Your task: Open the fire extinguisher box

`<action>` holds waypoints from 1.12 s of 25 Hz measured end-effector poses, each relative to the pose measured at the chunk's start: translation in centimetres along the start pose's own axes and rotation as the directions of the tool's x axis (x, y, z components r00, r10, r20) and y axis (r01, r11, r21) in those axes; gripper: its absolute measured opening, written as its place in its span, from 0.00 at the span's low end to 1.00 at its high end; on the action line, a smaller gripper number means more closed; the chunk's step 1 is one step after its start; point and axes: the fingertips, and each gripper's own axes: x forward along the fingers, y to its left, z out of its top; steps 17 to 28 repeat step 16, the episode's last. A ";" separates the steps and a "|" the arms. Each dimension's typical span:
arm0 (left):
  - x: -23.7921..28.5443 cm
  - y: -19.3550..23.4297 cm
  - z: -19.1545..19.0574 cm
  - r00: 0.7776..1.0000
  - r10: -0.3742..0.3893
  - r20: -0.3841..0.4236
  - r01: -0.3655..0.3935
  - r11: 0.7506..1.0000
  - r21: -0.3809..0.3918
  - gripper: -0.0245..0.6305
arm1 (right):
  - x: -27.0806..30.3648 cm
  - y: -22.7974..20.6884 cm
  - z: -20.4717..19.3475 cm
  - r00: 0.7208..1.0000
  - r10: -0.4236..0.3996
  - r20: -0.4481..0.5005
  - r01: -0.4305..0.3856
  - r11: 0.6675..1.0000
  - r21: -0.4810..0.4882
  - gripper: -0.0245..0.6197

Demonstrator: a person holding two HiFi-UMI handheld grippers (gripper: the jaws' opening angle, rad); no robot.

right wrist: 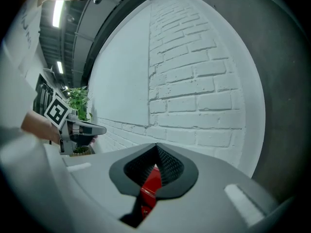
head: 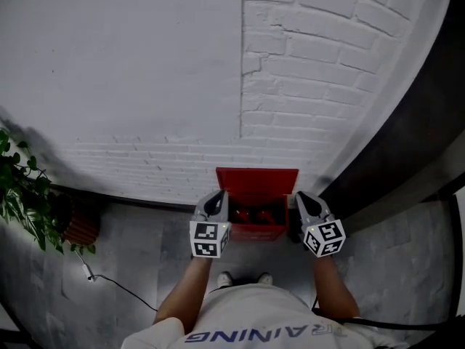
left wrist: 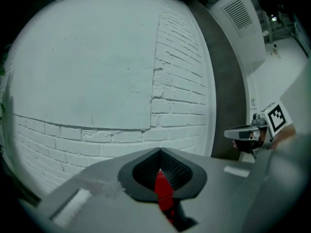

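The red fire extinguisher box (head: 256,182) stands on the floor against the white brick wall, its lid raised against the bricks. Red extinguishers (head: 251,214) show inside. In the head view my left gripper (head: 215,203) is at the box's left edge and my right gripper (head: 304,203) at its right edge. In the left gripper view the left gripper (left wrist: 159,152) has its jaw tips together, with a red strip of the box (left wrist: 163,191) showing below them. The right gripper (right wrist: 156,147) looks the same, red box (right wrist: 149,188) showing through the gap. I cannot tell whether either touches the box.
A potted plant (head: 22,195) with a ribbed pot (head: 80,227) stands at the left wall. A thin cable (head: 109,282) lies on the grey floor. A dark column (head: 407,144) rises right of the box. The person's shoes (head: 243,277) are just before the box.
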 end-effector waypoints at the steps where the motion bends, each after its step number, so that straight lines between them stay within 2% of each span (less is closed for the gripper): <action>1: 0.0 -0.1 -0.1 1.000 -0.001 -0.001 0.001 1.000 0.000 0.04 | 0.0 -0.1 0.0 1.000 0.000 0.000 0.000 1.000 -0.003 0.05; 28: -0.1 -0.4 0.2 1.000 0.000 0.002 0.000 1.000 0.004 0.04 | -0.2 -0.1 0.6 1.000 0.007 0.006 -0.007 1.000 -0.029 0.05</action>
